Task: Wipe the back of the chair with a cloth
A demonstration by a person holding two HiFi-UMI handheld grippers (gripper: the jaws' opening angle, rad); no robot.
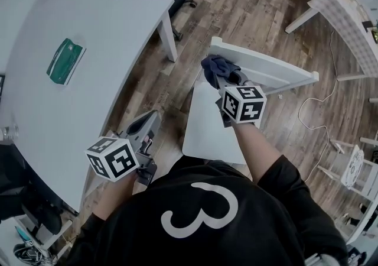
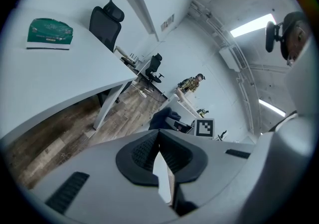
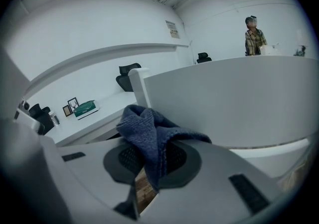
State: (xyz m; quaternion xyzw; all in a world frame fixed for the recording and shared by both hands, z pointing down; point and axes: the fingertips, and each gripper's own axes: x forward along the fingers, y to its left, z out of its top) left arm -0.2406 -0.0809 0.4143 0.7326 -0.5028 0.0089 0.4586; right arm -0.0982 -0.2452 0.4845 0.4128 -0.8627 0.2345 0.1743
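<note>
- A white table (image 1: 88, 34) fills the left of the head view; beside it, directly in front of the person, stands the white chair (image 1: 207, 123).
- The chair back (image 1: 277, 70) runs across the far edge of the seat, and the wiping step appears to be at its start, at the back's left end.
- The right gripper (image 1: 223, 78) has its jaws clamped on the bunched dark blue cloth (image 1: 217, 68), which sits at that left end, against or just short of the panel.
- The left gripper (image 1: 147, 123) hangs low between table and chair, jaws together on nothing.
- A green packet (image 1: 65, 59) lies on the table, well apart.
- The next move likely calls for pressing the cloth flat to the panel and sweeping along its length.
</note>
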